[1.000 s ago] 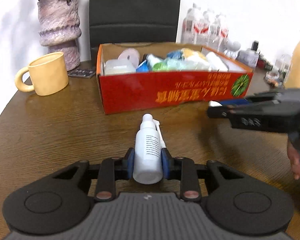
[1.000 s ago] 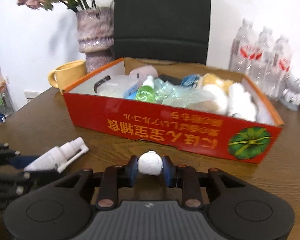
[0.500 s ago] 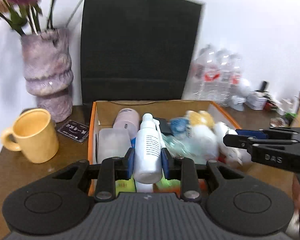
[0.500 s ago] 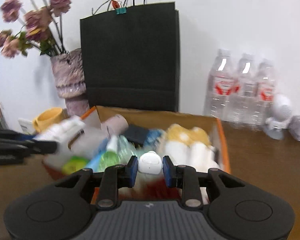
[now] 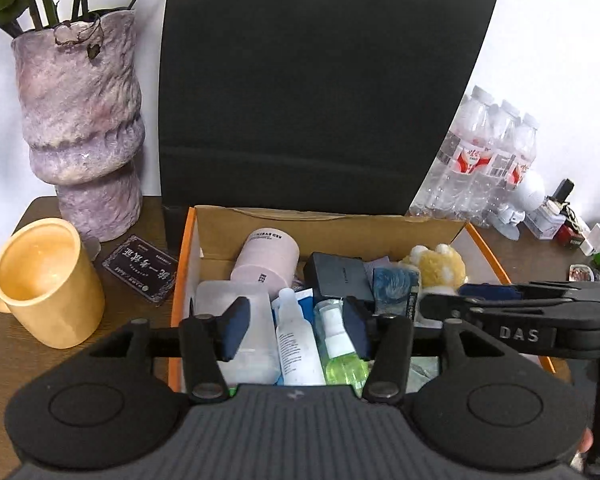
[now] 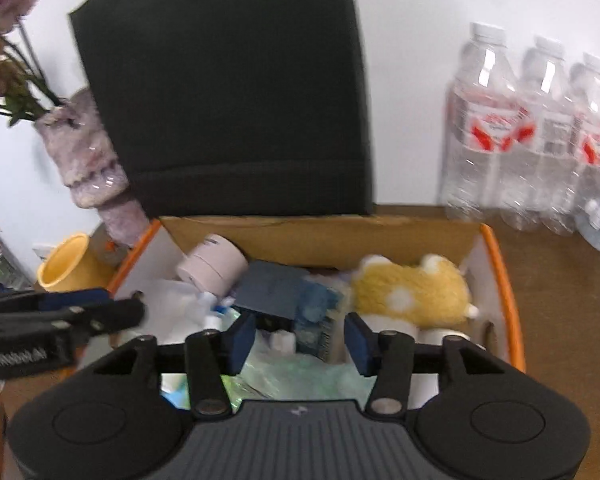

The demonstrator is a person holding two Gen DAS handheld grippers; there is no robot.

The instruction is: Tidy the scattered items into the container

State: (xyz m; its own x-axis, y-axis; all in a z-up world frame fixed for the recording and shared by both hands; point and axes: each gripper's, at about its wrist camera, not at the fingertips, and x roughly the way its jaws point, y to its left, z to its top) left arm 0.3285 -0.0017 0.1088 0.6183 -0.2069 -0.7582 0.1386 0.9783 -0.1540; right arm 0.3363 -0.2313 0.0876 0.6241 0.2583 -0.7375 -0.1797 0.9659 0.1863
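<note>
Left tongs (image 5: 296,326) and right tongs (image 6: 298,338) both wide open, empty, over cardboard box (image 5: 332,222); white spray bottle (image 5: 298,350) lies inside.

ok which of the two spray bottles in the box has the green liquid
The right-hand one, clear with a white pump top. Its neighbour on the left is opaque white with printed text. Both lie between the open left gripper's fingers.

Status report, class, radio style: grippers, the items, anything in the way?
Left gripper open, empty. Right gripper open, empty. White spray bottle lying in the box. Nothing blocking.
</note>
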